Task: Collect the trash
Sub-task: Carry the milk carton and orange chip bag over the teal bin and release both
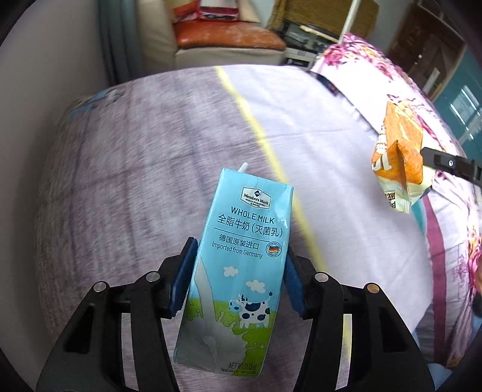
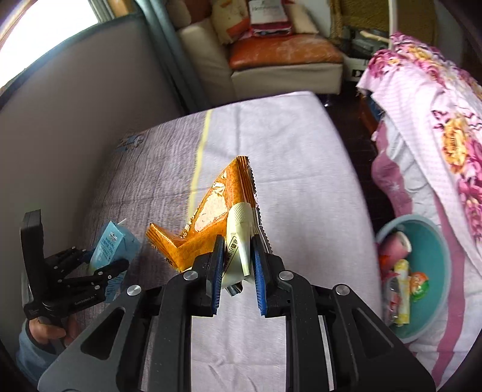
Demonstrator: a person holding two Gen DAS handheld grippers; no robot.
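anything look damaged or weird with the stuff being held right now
The milk carton in the left tool looks dented near its top right edge, its straw still poking out. The orange snack wrapper in the right tool is crumpled and folded. No spill is visible.

Bed [image 1: 180,135] w/ lilac sheet, grey padded headboard [image 2: 75,90], cream sofa [image 2: 271,72] behind, bright window [image 2: 45,27].

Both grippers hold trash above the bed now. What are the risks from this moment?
1. The right gripper pinches only the lower end of the snack wrapper; the rest hangs free, so it may slip out.
2. The left gripper clamps the milk carton, whose straw is still in; a squeeze might push leftover milk onto the bedsheet.
3. The teal bin beside the bed already holds trash, so a drop near its rim could miss.
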